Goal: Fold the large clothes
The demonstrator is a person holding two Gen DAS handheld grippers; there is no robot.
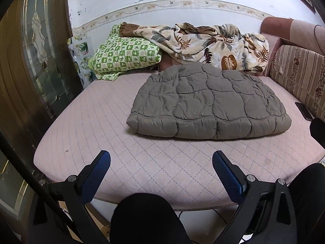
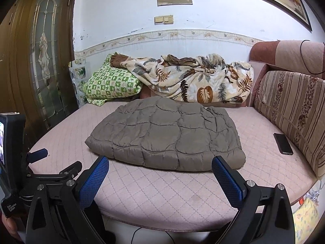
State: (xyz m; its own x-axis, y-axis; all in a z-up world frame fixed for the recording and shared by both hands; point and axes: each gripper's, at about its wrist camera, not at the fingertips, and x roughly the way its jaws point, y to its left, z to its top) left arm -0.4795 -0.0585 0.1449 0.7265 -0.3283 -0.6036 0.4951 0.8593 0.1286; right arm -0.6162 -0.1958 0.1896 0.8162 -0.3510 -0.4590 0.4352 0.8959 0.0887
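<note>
Two grippers, left [image 1: 161, 162] and right [image 2: 160, 167], fingers spread wide and empty, above a pink mattress [image 2: 162, 191] near a folded grey jacket [image 2: 166, 136] (phone [image 2: 283, 143] well right).

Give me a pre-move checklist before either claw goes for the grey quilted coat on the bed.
1. Left claw open and holding nothing: ok.
2. Right claw open and holding nothing: ok.
3. Grey quilted coat lying flat on the pink mattress cover, near edge facing both claws: ok.
4. Coat clear of the leaf-print blanket behind it: cannot tell, the far edge is hidden.
5. Black phone on the mattress right of the coat, apart from it, but within a sweeping fold's path: not ok.
6. Coat fully folded already, sleeves tucked in: cannot tell, only its quilted top shows.
</note>
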